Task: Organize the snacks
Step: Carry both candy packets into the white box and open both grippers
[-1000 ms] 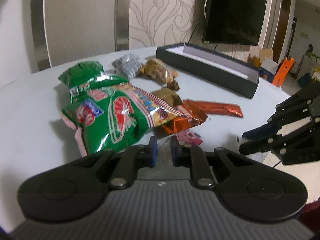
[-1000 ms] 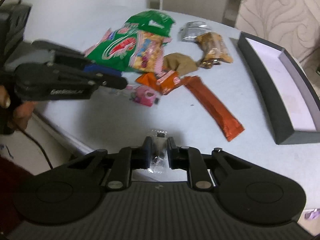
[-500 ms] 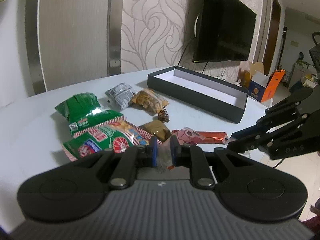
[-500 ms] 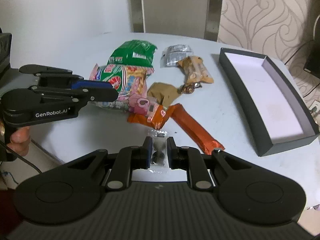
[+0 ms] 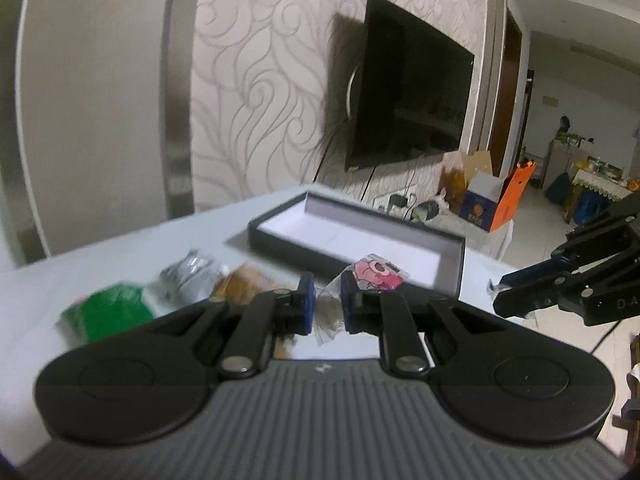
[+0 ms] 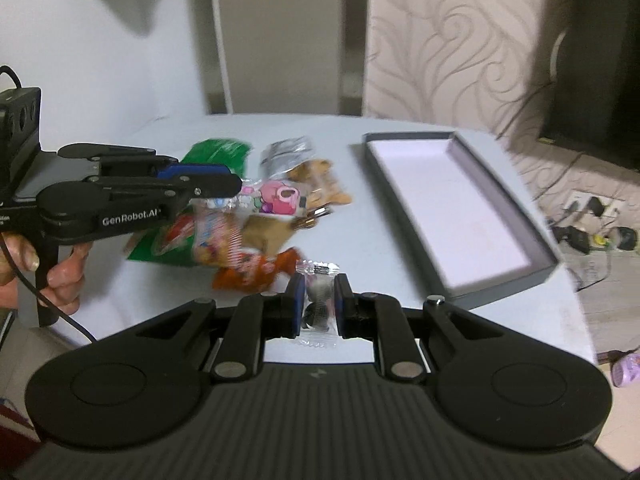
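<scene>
My left gripper (image 5: 325, 300) is shut on a small pink cartoon snack packet (image 5: 374, 274), lifted above the white table; from the right wrist view the same packet (image 6: 278, 198) hangs from that gripper (image 6: 236, 186). My right gripper (image 6: 317, 300) is shut on a clear wrapper with a dark candy (image 6: 318, 300), also off the table. An open black box (image 6: 460, 196) with a pale lining lies to the right; the left wrist view shows this box (image 5: 356, 236) beyond the fingertips. A pile of snacks stays on the table: green bags (image 6: 218, 152), a silver pouch (image 6: 286, 152), an orange packet (image 6: 250, 274).
A person's hand (image 6: 60, 276) holds the left gripper's handle at the table's near-left edge. A dark TV (image 5: 404, 100) hangs on the patterned wall behind the table. Cardboard boxes (image 5: 496, 200) and cables lie on the floor past the table's right side.
Both grippers have risen from the table with their packets. The left one picked up the pink packet from beside the pile, and both views now tilt up toward the wall and box.
</scene>
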The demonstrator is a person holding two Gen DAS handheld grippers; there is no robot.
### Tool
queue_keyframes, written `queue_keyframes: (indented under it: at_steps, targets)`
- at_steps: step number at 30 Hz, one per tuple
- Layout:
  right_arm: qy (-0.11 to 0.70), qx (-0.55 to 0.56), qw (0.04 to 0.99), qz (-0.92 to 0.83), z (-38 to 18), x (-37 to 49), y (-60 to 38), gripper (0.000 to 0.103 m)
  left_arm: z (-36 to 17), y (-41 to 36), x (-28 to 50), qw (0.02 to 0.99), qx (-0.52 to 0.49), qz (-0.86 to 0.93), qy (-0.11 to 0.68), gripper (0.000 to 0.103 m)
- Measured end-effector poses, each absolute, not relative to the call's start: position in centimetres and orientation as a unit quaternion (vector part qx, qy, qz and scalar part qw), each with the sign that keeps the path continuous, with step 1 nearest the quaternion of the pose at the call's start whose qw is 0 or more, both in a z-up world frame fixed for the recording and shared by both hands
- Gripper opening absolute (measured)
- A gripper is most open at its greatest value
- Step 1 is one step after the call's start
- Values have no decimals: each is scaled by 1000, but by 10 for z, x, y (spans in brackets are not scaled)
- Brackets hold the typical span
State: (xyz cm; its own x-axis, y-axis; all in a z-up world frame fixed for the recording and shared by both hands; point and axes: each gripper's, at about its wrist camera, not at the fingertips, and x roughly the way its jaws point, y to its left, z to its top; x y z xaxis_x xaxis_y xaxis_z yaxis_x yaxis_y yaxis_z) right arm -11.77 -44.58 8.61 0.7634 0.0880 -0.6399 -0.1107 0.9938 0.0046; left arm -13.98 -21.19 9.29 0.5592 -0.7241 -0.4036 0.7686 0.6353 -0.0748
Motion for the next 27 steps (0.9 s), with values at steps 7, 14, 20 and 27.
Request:
queue_keyframes:
  at_steps: [7, 14, 20, 27]
  targets:
    - [305, -3, 952, 38, 101, -109, -513, 18, 108, -284, -119, 889, 63, -414, 184, 17]
    - [289, 4, 956, 45, 103, -77, -584, 18, 101, -359, -83, 899, 62, -383, 203, 17]
    - [304, 0, 951, 57, 86, -40, -623, 18, 81, -405, -56, 908, 60, -349, 225, 17]
    - [323, -9, 943, 77, 68, 4, -645, 18, 68, -431, -28, 921, 57, -302, 241, 17]
